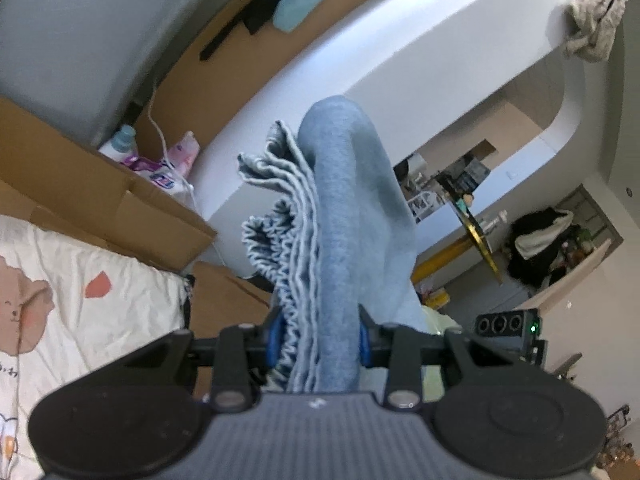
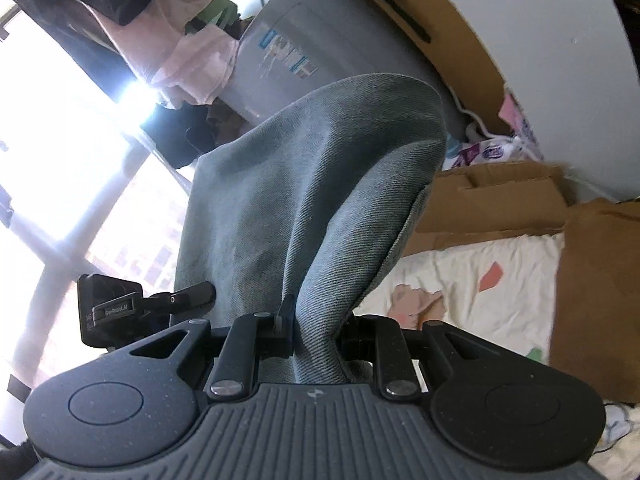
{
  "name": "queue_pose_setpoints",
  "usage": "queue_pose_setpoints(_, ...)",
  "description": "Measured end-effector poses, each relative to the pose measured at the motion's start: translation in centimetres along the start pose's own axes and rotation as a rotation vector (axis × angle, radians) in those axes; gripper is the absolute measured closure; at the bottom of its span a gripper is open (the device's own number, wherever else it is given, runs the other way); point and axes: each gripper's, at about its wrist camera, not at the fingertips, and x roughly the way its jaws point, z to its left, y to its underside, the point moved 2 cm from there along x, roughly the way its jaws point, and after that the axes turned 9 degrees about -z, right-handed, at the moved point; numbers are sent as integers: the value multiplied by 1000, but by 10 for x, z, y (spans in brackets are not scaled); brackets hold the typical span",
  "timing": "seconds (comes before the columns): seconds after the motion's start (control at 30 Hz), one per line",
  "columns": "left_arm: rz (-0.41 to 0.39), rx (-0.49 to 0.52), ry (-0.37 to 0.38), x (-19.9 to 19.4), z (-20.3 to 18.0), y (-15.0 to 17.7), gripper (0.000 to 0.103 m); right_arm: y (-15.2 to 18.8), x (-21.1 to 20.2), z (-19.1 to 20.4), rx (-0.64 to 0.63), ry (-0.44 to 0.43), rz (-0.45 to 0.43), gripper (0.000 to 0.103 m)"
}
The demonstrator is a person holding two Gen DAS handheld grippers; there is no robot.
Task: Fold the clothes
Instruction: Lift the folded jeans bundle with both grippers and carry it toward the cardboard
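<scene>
The left gripper (image 1: 320,340) is closed partway on a bunched blue garment (image 1: 340,200): soft knit, with a ruffled elastic edge at 9 o'clock. The right gripper (image 2: 316,336) pinches a fold of the same garment (image 2: 320,184), whose twill-like weave rises toward 12 o'clock. A wrinkled printed sheet (image 2: 480,300) lies at 3 o'clock, cardboard boxes (image 2: 500,204) beyond.

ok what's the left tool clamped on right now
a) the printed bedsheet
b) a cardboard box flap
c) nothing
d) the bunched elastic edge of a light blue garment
d: the left tool pinches the light blue garment at its gathered, ruffled edge, the cloth rising between its blue pads.
</scene>
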Motion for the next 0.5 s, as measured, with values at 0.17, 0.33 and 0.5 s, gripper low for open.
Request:
queue_pose_setpoints(0.17, 4, -6, 40, 35, -1, 10, 66, -9, -13, -31, 24, 32, -35, 83)
queue_pose_setpoints(0.33, 19, -5, 71, 73, 2, 24, 65, -18, -25, -65, 32, 72, -65, 83)
queue_pose_setpoints(0.5, 35, -36, 92, 114, 14, 39, 65, -20, -32, -105, 48, 108, -94, 83)
